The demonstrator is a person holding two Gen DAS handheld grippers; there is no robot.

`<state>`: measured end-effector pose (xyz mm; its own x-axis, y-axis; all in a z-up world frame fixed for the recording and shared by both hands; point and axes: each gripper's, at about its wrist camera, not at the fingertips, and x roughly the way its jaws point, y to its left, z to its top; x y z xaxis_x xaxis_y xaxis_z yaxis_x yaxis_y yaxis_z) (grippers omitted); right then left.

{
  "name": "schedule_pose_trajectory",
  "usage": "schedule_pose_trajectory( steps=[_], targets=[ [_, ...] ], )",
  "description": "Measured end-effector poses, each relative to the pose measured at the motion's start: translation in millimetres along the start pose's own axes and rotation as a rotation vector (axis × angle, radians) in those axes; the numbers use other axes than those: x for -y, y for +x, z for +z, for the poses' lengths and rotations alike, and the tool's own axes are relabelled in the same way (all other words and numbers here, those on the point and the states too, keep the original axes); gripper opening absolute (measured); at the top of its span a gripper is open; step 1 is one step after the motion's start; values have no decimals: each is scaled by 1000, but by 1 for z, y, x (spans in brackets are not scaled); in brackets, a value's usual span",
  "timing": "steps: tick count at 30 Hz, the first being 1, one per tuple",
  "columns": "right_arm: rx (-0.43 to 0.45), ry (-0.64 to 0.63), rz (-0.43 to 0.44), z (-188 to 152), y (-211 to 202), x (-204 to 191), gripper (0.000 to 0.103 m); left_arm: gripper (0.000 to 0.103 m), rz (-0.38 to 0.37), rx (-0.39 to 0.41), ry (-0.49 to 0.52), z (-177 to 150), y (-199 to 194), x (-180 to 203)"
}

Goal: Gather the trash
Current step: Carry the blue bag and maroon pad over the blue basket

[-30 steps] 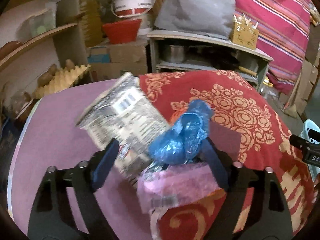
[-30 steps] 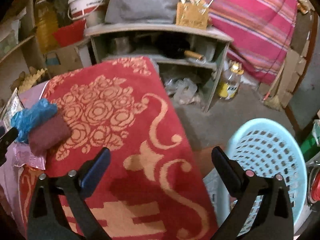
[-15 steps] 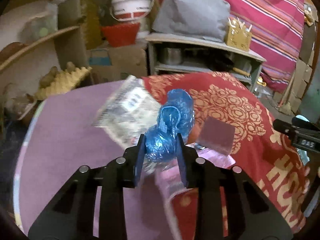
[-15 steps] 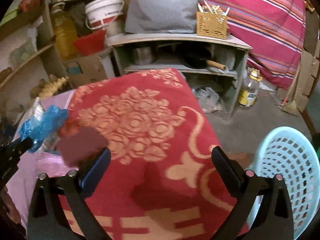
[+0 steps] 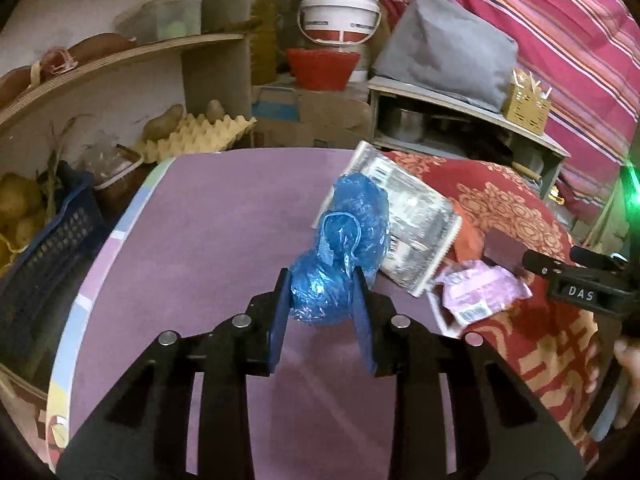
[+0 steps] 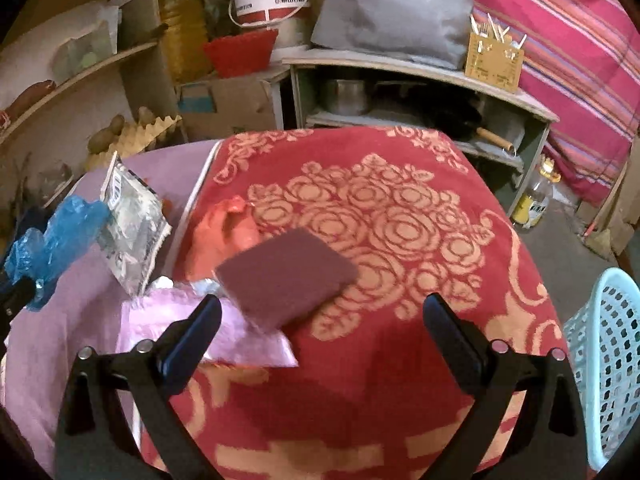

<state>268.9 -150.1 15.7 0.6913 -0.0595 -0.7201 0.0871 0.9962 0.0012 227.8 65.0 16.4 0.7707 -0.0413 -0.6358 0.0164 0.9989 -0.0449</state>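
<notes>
Your left gripper [image 5: 320,300] is clamped on the crumpled blue plastic bag [image 5: 340,256]: both pads press into its lower bulge, and the rest of the bag stands up past the fingertips toward 12 o'clock. Those jaws have just been closing, with the bag between them. The bag hangs over the purple part of the surface [image 5: 200,240]; whether its underside touches the cloth you cannot tell.

From the bag, the silver printed wrapper [image 5: 412,224] lies at 2 o'clock, just behind it and partly hidden by it, on the seam between the purple cloth and the red floral cloth [image 5: 520,208]. At 3 o'clock from the bag sits the pink wrapper [image 5: 480,296], and beyond it your right gripper's black finger comes in from the frame edge.

Your right gripper [image 6: 320,316] has its jaws wide apart with nothing between the pads. It hovers over the red cloth. The maroon scouring pad [image 6: 288,276] lies flat just ahead of the fingertips at 11 o'clock, its near corner overlapping the pink wrapper, which reaches under the left finger. An orange-red scrap [image 6: 224,232] lies at 10 o'clock, touching the pad's far edge. The pale blue perforated basket [image 6: 608,360] stands off the surface at 3 o'clock, low at the right edge of that view.
</notes>
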Motion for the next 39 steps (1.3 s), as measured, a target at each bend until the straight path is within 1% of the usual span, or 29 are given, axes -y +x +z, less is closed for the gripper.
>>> schedule_pose_trajectory(
  steps=[3, 4, 6, 10, 12, 15, 17, 19, 20, 21, 25, 26, 30, 34, 39],
  targets=[
    [-19, -25, -67, 4, 14, -14, 98, 29, 30, 13, 9, 3, 4, -6],
    [-21, -19, -71, 5, 16, -16, 98, 29, 34, 11, 7, 3, 6, -7],
    [-33, 2, -65, 8, 21, -21, 98, 29, 25, 1, -18, 5, 11, -15],
    [-39, 10, -107, 17, 27, -34, 98, 29, 9, 12, -47, 9, 9, -21],
    [-70, 29, -144, 21, 36, -35, 98, 29, 6, 16, -46, 10, 8, -20],
    [-130, 87, -144, 21, 49, -30, 98, 29, 14, 15, -22, 10, 9, -16],
    [-153, 95, -145, 18, 54, -27, 97, 29, 25, 13, -8, 9, 10, -13],
    [-156, 99, -122, 15, 55, -25, 86, 29, 23, 9, -13, 10, 10, -13],
    [-163, 104, -109, 13, 56, -23, 72, 29, 21, 7, -17, 10, 11, -14],
    [-163, 118, -81, 11, 57, -20, 67, 29, 18, 5, -21, 11, 11, -13],
    [-142, 118, -39, 7, 51, -11, 66, 29, 18, 1, -15, 13, 9, -9],
    [-135, 120, -34, 7, 49, -8, 63, 29, 20, 2, -13, 13, 8, -8],
    [-94, 105, -5, 4, 31, 10, 63, 29, 13, 20, -4, 16, -3, 0],
    [-50, 86, 34, -2, 4, 37, 63, 29, 5, 40, 21, 18, -16, 16],
    [18, 69, 24, -9, -41, 75, 63, 29, -34, 59, 47, 19, -29, 40]
  ],
)
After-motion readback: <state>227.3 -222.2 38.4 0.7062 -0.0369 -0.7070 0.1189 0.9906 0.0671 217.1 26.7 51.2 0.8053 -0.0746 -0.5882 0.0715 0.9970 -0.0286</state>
